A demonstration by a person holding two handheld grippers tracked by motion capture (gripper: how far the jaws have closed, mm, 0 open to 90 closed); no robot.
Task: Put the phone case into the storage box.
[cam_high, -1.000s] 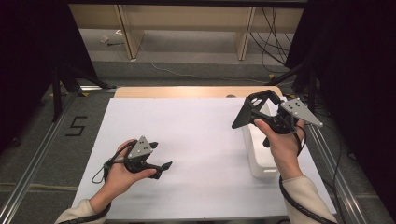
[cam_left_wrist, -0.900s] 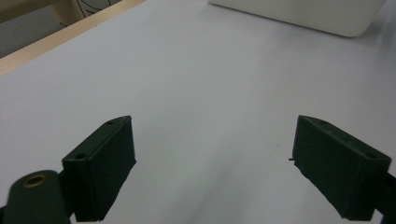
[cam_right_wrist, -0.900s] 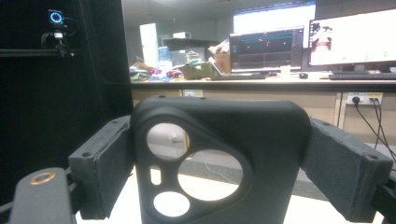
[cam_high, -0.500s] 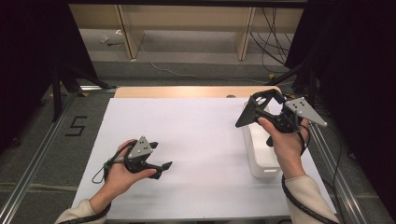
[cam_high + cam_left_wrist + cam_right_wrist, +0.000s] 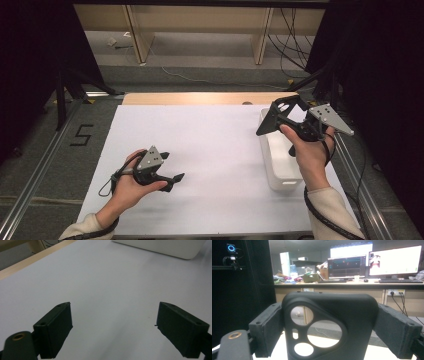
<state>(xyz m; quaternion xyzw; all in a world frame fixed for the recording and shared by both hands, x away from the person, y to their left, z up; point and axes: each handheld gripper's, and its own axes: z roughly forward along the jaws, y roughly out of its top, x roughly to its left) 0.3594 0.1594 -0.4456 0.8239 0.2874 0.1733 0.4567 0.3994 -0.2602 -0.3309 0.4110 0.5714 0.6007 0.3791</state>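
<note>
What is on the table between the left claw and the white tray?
Nothing. In the high view, only bare white table lies between the left claw and the white tray; the left gripper view shows the same.

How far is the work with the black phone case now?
Done: the right gripper is shut on the black phone case and holds it above the white tray. In hand: carrying the case. Left: setting it down somewhere, probably on the white mat, where the left gripper waits open and empty.
</note>
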